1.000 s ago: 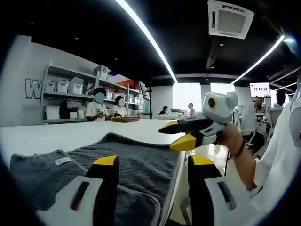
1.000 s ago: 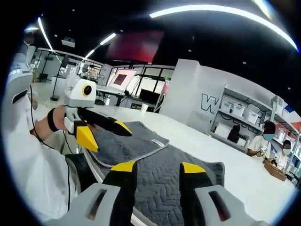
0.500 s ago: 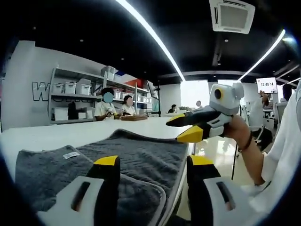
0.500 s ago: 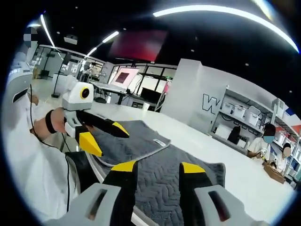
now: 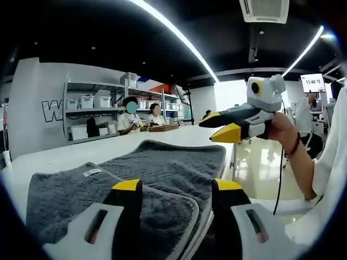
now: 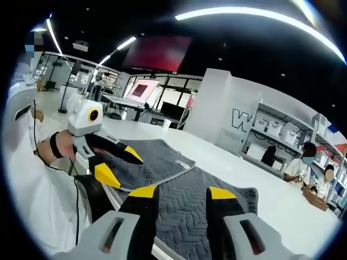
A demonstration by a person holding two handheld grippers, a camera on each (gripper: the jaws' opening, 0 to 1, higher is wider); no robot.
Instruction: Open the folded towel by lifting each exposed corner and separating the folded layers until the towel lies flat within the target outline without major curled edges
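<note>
Left gripper view: left gripper [image 5: 174, 189] hangs spread over the folded grey towel [image 5: 162, 168] at the white table [image 5: 59, 157] edge, nothing pinched. Right gripper [image 6: 176, 195], likewise spread, hovers by its layered edge, presumably positioned to lift corners.

The towel [image 5: 162, 173] is matt grey cloth with a rough, wavy quilted pile and a smooth stitched hem. The bench [image 5: 65, 157] is smooth, slightly glossy white.
</note>
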